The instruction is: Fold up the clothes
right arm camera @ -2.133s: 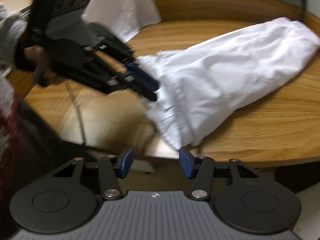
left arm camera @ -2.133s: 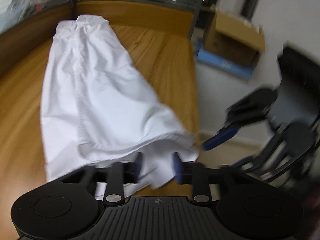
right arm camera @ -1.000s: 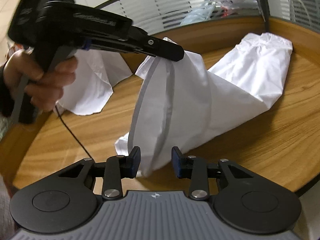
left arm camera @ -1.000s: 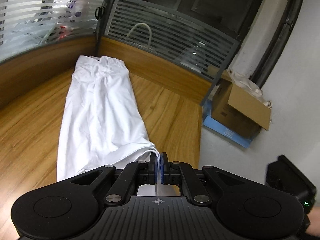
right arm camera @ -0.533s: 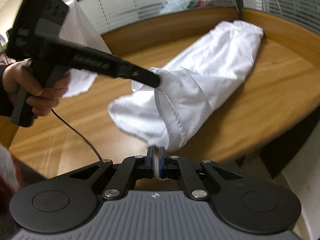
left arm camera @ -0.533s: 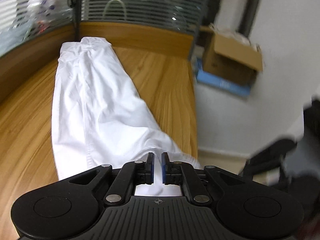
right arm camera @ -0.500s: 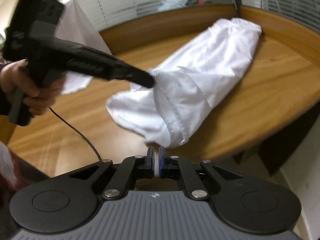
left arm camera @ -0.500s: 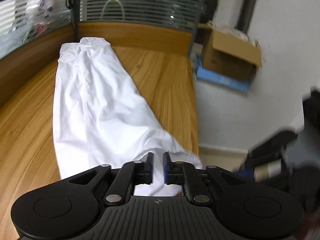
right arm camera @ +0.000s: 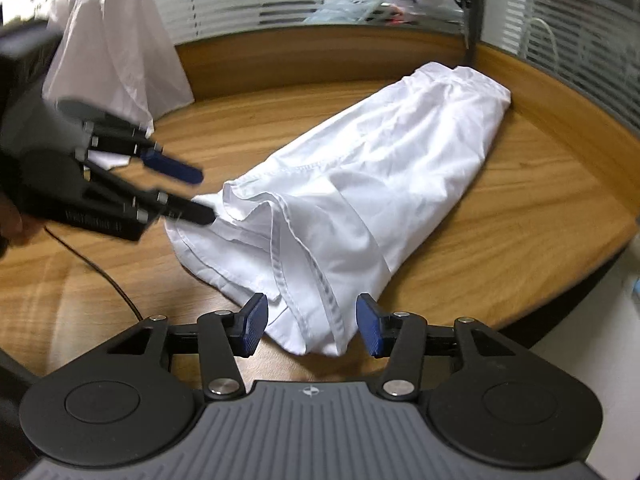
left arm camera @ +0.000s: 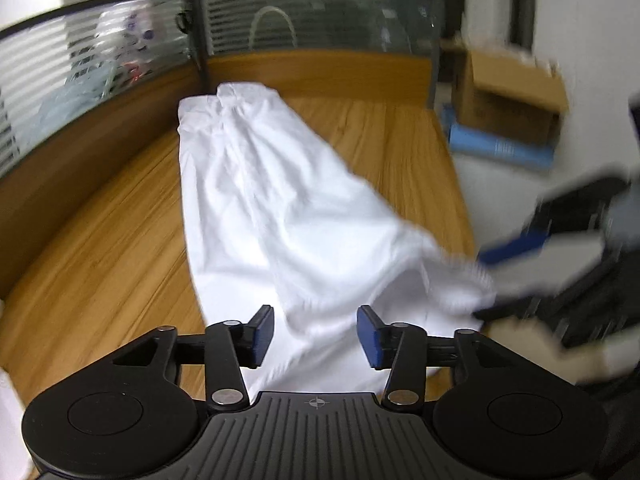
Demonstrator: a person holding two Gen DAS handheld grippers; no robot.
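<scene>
White cotton-looking garment [right arm camera: 360,184] was stretched out long across the curved wooden surface [right arm camera: 500,240], hem end bunched up at the near edge. Left gripper [left arm camera: 316,336] had its jaws opening, about halfway apart, cloth lying under the gap but not pinched. Right gripper [right arm camera: 310,330] was the same, jaws opening with the hem corner loose between them. Another white cloth [right arm camera: 116,40] hung over the partition behind.
</scene>
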